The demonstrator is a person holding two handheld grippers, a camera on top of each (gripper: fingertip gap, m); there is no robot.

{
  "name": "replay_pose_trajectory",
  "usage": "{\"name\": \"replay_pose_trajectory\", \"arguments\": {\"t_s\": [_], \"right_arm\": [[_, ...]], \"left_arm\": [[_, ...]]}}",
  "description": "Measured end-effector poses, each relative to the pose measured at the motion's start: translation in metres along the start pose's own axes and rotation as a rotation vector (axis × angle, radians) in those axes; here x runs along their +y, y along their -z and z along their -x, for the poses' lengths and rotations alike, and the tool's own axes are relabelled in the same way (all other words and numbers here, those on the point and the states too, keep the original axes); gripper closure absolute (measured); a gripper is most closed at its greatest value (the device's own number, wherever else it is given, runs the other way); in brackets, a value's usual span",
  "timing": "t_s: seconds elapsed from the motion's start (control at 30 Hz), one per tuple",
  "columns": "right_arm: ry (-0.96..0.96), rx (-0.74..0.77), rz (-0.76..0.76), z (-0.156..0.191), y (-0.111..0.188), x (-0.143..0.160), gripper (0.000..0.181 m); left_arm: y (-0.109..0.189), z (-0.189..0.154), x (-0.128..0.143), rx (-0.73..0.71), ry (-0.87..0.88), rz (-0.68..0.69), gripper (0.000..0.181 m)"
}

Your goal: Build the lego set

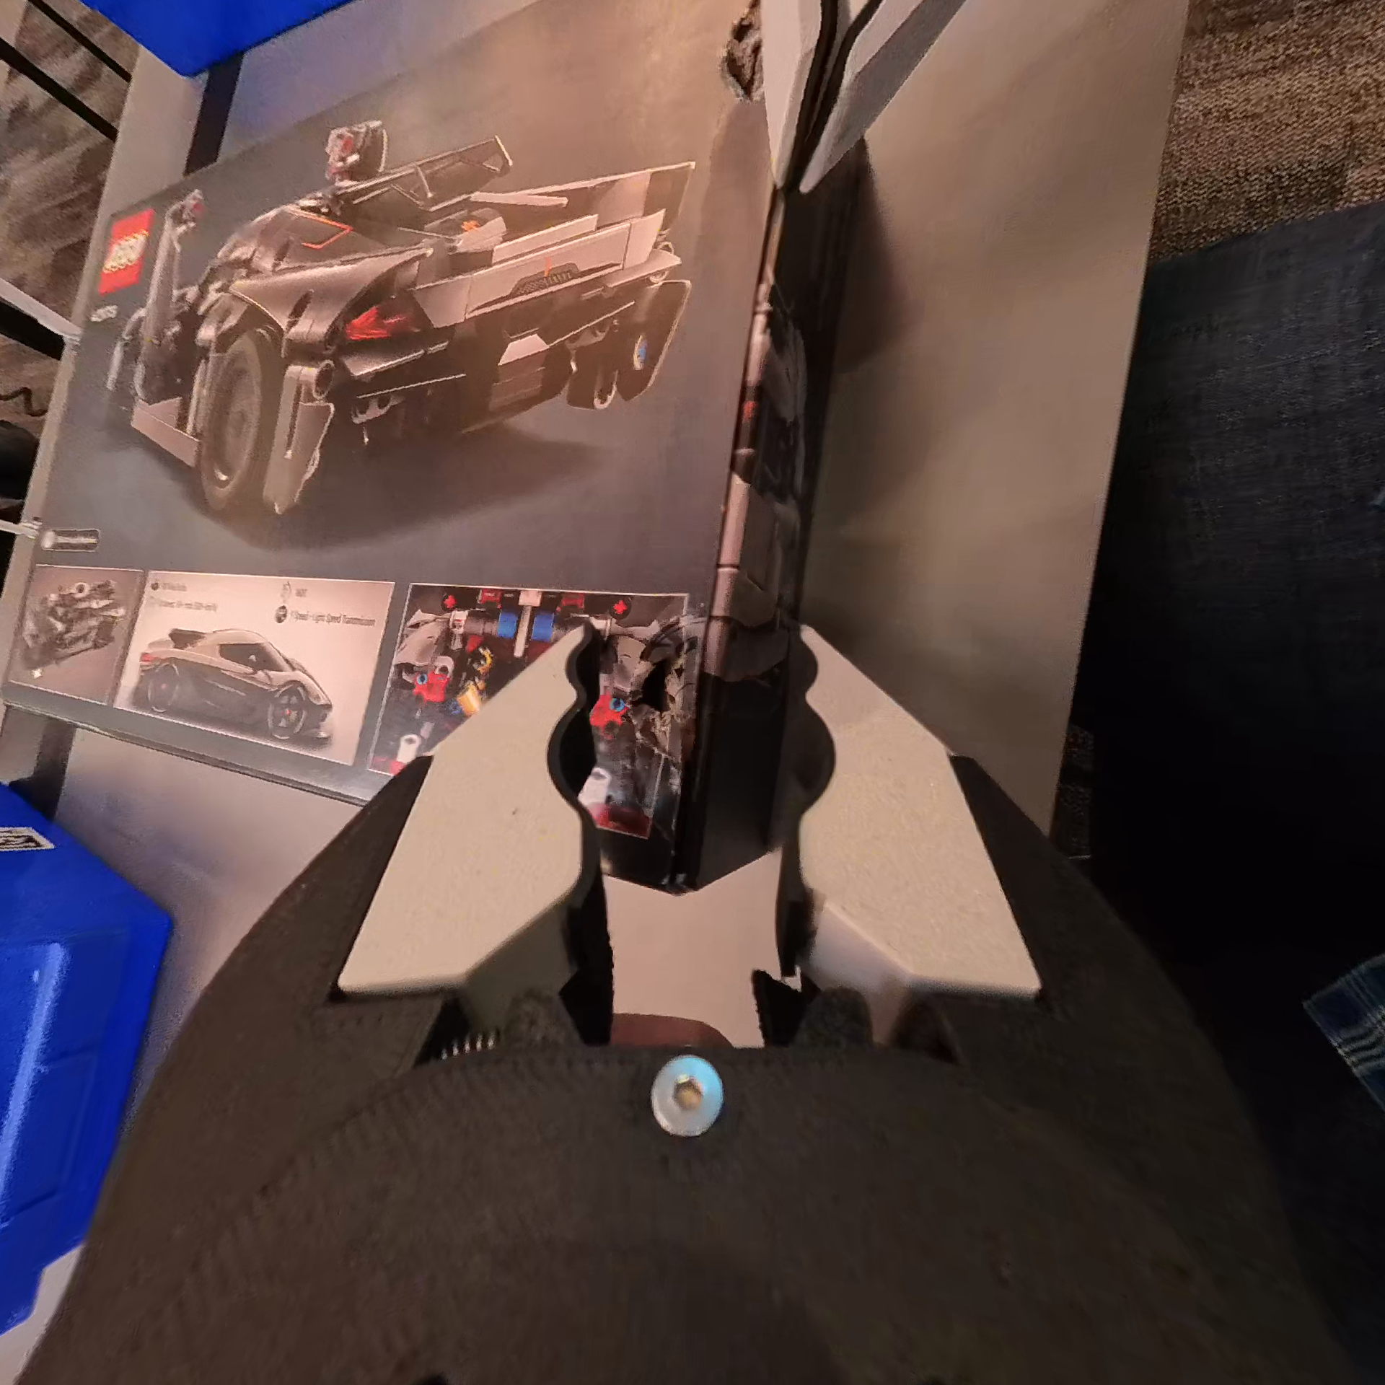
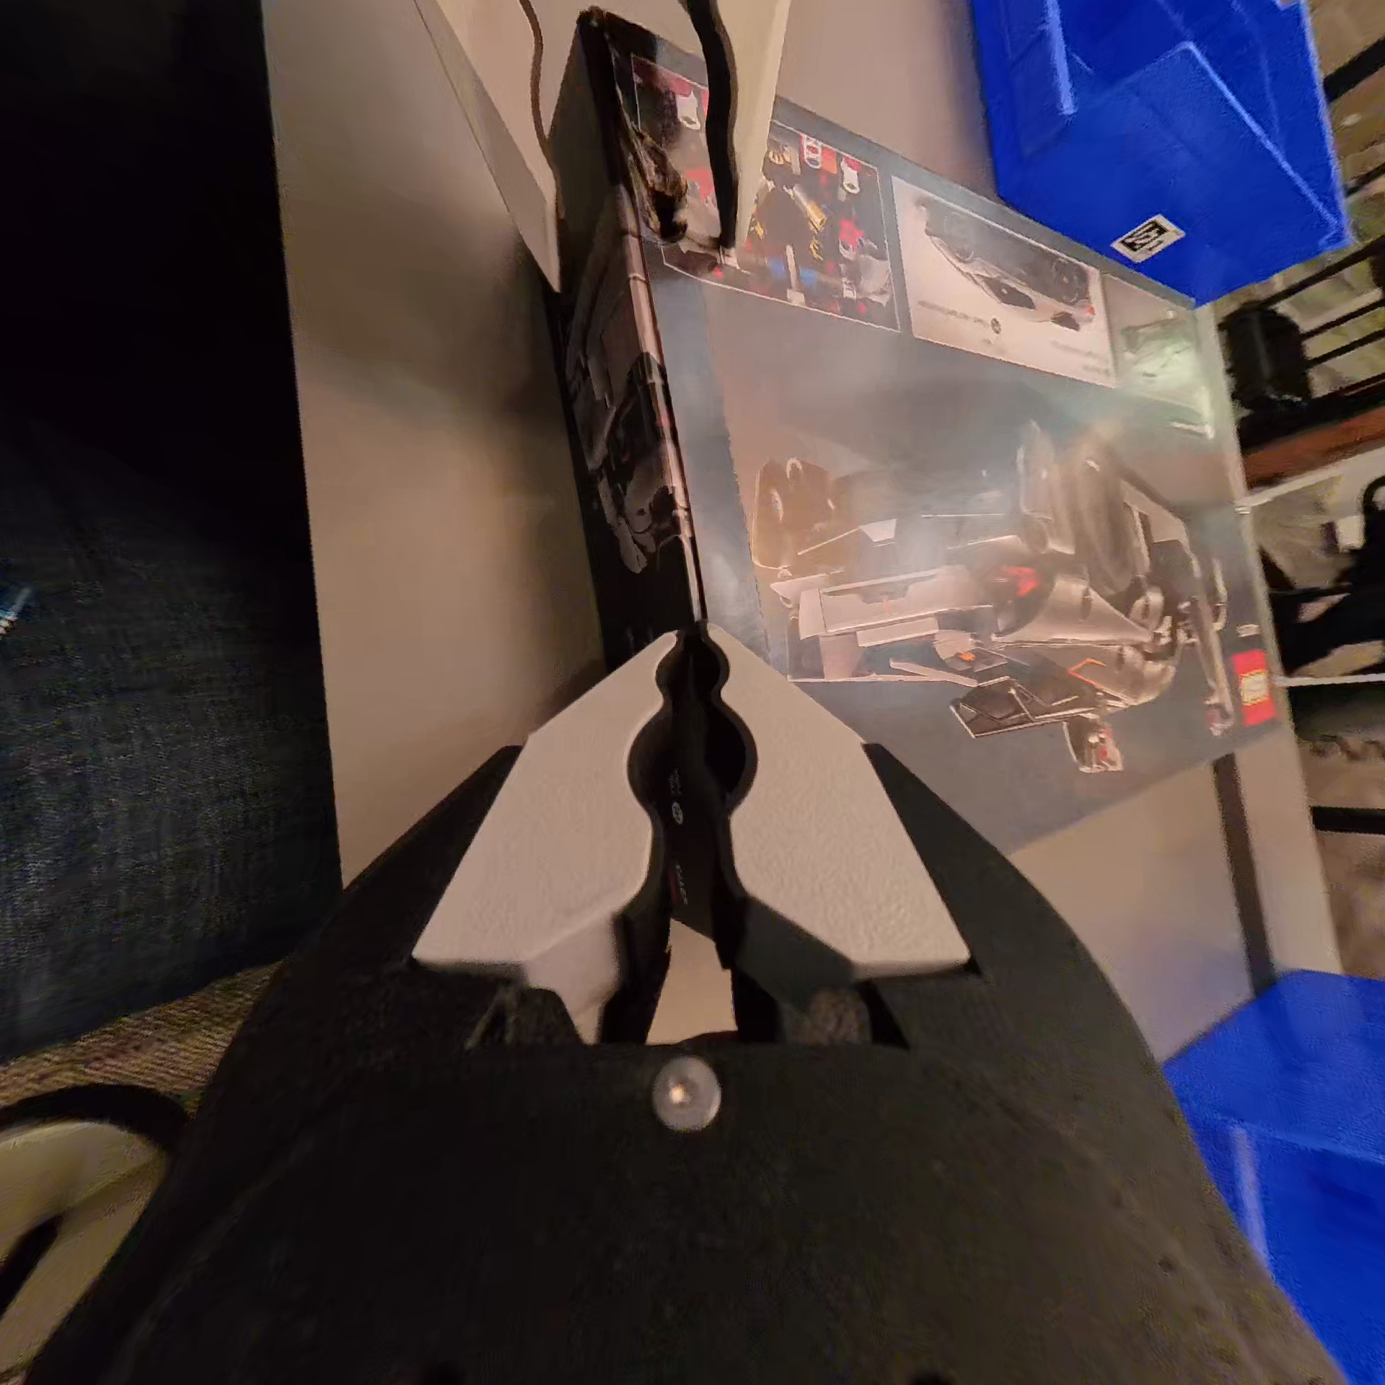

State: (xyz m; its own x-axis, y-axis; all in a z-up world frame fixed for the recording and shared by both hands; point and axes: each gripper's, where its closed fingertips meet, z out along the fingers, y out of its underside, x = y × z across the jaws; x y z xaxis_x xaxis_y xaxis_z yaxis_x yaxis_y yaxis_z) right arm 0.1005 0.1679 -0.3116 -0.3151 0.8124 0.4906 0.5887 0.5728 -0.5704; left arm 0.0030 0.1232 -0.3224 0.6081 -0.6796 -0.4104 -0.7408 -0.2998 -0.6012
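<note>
A lego box (image 1: 420, 450) with a grey car printed on it lies on the white table (image 1: 974, 450). My left gripper (image 1: 697, 637) is open and straddles the box's near corner edge. One finger (image 1: 510, 749) is over the printed face and the other is beside the black side. A torn hole (image 1: 659, 701) in the cardboard lies between them. My right gripper (image 2: 693, 641) is shut on the thin black edge of the box (image 2: 974, 524) at its other end. The left gripper (image 2: 644, 262) shows far off there, around the torn corner (image 2: 659, 187). The right gripper (image 1: 794, 180) shows shut at the far corner.
Blue bins stand near the box (image 1: 60, 1012) (image 2: 1162, 127) (image 2: 1289, 1124). Dark blue fabric (image 1: 1236, 524) runs along the table's edge beyond the box's black side. Patterned carpet (image 1: 1274, 97) lies past the table. Some 12 centimetres of space lies between my two pairs of fingers.
</note>
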Motion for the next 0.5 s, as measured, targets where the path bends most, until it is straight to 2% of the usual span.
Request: {"name": "replay_pose_trajectory", "arguments": {"t_s": [0.13,0.23,0.37,0.43,0.5], "right_arm": [[0.026,-0.004,-0.001,0.004,0.001,-0.001,0.172],[0.011,-0.016,-0.013,0.009,0.001,-0.001,0.162],[-0.027,-0.049,-0.034,0.008,0.002,-0.002,0.164],[-0.063,-0.078,-0.054,0.009,0.003,-0.003,0.163],[-0.092,-0.091,-0.061,0.006,0.005,-0.002,0.163]], "left_arm": [[0.007,0.012,-0.009,-0.015,0.027,-0.041,0.137],[0.006,0.017,-0.012,0.004,-0.002,-0.016,0.129],[0.008,0.013,-0.022,0.114,0.046,-0.071,0.147],[0.013,0.019,-0.027,0.138,0.083,-0.107,0.146],[0.012,0.020,-0.018,0.161,0.081,-0.070,0.146]]}}
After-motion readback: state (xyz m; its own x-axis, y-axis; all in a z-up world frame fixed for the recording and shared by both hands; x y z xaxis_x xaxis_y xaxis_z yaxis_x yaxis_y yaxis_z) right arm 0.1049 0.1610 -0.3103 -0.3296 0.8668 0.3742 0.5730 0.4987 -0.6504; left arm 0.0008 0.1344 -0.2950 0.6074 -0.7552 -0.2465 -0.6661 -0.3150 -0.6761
